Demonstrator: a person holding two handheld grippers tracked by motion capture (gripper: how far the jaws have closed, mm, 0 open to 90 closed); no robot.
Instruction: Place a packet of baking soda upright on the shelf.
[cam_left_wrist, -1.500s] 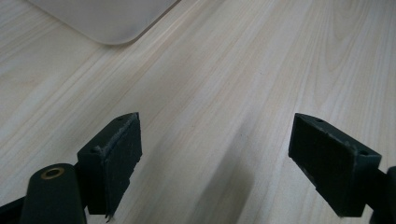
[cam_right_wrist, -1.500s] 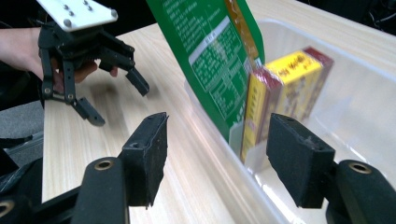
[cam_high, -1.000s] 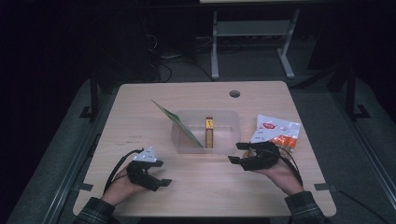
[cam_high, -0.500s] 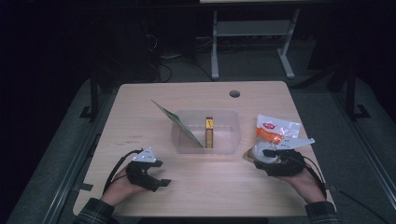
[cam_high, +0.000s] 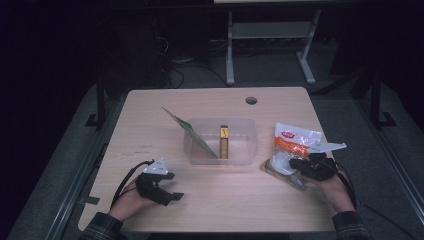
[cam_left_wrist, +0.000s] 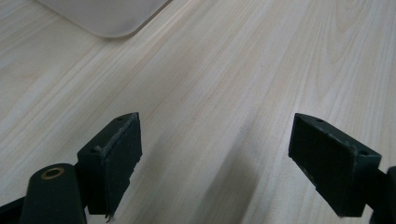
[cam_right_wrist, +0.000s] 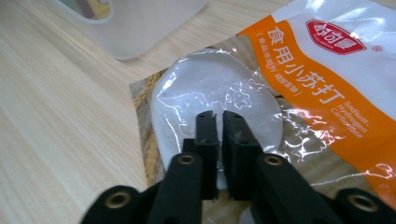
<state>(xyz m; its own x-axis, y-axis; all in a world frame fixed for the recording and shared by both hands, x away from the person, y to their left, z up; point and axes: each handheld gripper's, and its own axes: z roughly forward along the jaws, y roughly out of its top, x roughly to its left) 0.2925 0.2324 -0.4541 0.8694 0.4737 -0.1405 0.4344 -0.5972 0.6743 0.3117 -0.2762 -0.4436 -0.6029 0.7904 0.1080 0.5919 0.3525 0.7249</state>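
A clear bag of white powder with an orange label (cam_high: 295, 140) lies on the table's right side. My right gripper (cam_high: 294, 163) points left at its near end. In the right gripper view the jaws (cam_right_wrist: 218, 116) stand almost together over the bag's (cam_right_wrist: 327, 84) white bulge, pinching its clear film. My left gripper (cam_high: 172, 186) rests near the front left, open, with bare wood between its jaws (cam_left_wrist: 215, 154).
A clear plastic tub (cam_high: 245, 122) stands mid-table with a yellow box (cam_high: 224, 140) upright inside and a green flat packet (cam_high: 192, 135) leaning out over its left rim. A cable hole (cam_high: 251, 100) lies near the far edge. The tub's corner (cam_right_wrist: 140, 28) is just left of the bag.
My right gripper moved right from near the tub to the bag and closed on it. The left gripper stayed put.
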